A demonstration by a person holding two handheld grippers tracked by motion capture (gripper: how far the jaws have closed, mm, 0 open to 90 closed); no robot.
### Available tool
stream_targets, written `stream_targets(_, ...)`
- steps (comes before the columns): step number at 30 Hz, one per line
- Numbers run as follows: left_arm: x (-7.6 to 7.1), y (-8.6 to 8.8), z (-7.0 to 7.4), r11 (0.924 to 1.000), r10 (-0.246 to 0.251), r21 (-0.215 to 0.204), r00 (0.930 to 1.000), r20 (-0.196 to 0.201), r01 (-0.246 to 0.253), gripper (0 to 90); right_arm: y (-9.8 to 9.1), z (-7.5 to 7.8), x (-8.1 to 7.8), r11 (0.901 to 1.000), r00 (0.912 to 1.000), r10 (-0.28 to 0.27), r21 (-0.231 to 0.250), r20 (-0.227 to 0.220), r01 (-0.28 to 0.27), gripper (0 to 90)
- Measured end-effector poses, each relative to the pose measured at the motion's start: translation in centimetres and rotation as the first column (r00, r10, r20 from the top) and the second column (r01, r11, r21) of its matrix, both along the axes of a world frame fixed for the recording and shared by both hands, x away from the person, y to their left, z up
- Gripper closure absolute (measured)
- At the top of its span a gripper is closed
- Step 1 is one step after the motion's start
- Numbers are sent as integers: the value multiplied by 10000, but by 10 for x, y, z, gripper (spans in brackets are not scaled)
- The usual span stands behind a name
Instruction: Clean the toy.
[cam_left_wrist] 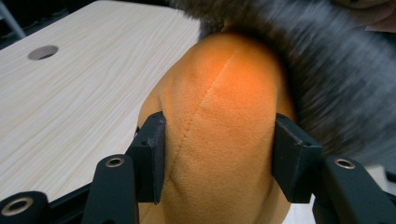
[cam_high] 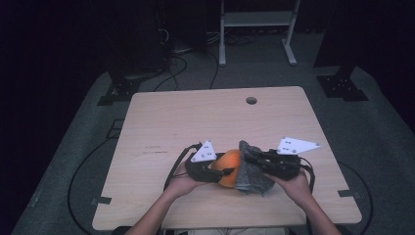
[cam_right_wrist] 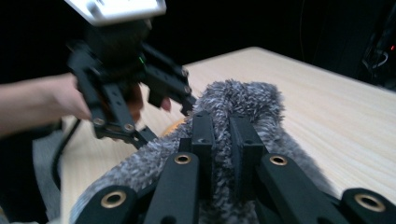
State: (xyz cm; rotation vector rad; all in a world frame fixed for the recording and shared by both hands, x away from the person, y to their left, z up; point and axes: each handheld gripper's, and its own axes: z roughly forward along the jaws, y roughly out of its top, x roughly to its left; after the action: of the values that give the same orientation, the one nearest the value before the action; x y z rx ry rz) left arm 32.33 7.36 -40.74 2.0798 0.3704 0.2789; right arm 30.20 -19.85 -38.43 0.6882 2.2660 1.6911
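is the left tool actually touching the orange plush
Touching. In the left gripper view both black pads of the left tool press against the sides of the orange plush, with no gap on either side.

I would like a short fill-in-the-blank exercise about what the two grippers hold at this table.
1. The left gripper squeezes a soft plush thing of ____ colour.
2. The right gripper is shut on a fuzzy ____ cloth.
3. Near the far edge of the wooden table there is a round ____.

Missing words: orange; grey; hole
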Motion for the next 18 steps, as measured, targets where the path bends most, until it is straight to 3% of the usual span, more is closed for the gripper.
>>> stream_targets(2, 3, 6, -5, 9996, 203, 189, 9998, -87, -201, 440, 4, -11, 8, 10000, 9995, -52, -45, -316, 51, 813)
stream_targets(4, 7, 11, -9, 9993, 347, -87, 9983, -466, -352, 440, 1, -23, 13, 9995, 9980, -194, -241, -596, 180, 816)
stream_targets(6, 8, 11, -10, 9992, 359, -135, 9983, -465, -366, 439, -8, -31, 15, 9990, 9957, -427, -144, -823, 416, 816)
stream_targets(8, 8, 9, -9, 9992, 386, -89, 9986, -374, -389, 433, -15, -31, 13, 9977, 9941, -642, -272, -878, 621, 814)
stream_targets(11, 7, 4, -9, 9989, 438, -158, 9984, -362, -444, 429, -20, -24, 4, 9983, 9961, -508, 259, -721, 528, 814)
stream_targets(15, 5, -3, -10, 9991, 373, -181, 9989, -294, -379, 419, -3, -13, 0, 9997, 9997, -220, -55, -141, 219, 814)
stream_targets(18, 4, -1, -9, 9997, 1, -224, 9985, -544, -13, 351, 1, -20, 10, 9992, 9987, -276, -287, -428, 264, 816)
